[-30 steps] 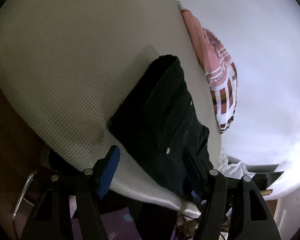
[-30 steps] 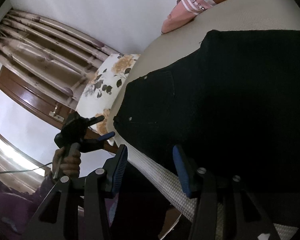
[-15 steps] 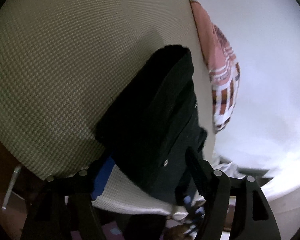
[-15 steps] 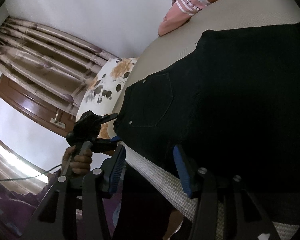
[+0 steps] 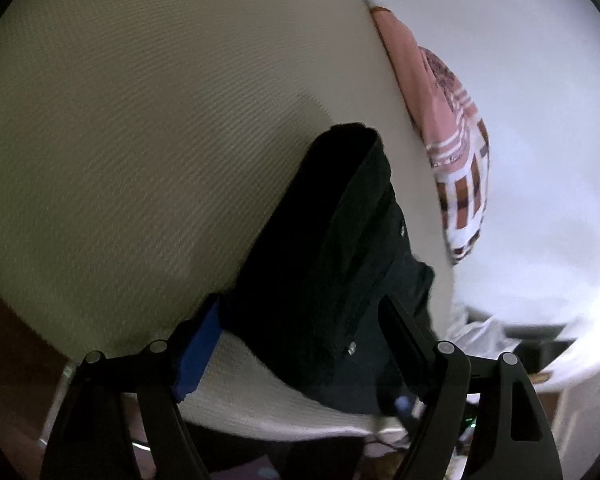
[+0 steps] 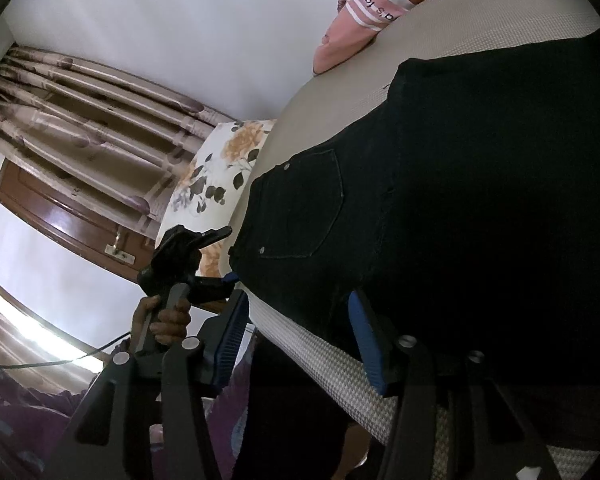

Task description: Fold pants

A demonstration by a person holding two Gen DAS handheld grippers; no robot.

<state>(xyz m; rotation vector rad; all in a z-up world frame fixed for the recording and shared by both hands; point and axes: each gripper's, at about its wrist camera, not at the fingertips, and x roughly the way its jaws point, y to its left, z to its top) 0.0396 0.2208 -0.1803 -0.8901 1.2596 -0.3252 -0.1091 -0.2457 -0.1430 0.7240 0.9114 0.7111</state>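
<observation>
The black pants [image 5: 332, 256] lie folded on the pale woven bedcover [image 5: 140, 140], close to the bed's near edge, with a back pocket [image 6: 308, 208] and its small rivets facing up in the right wrist view. No box, basket or other container shows in either view.

The left gripper [image 5: 300, 344] stands wide open at the waist end of the pants. One blue-padded finger [image 5: 198, 356] rests at the cloth's edge on the bedcover, and the other finger crosses over the dark fabric. Nothing is pinched between them.

The right gripper [image 6: 300, 340] is also spread wide at the bed's edge, one pad off the mattress side and the other against the hem of the pants, gripping nothing. Beyond it, a hand [image 6: 164, 316] holds the handle of the left gripper.

A pink and white checked garment [image 5: 456, 152] lies along the far edge of the bed, apart from the pants. A flowered pillow [image 6: 220, 172] sits at the head, with striped curtains [image 6: 88, 112] and a brown door [image 6: 60, 216] behind it.
</observation>
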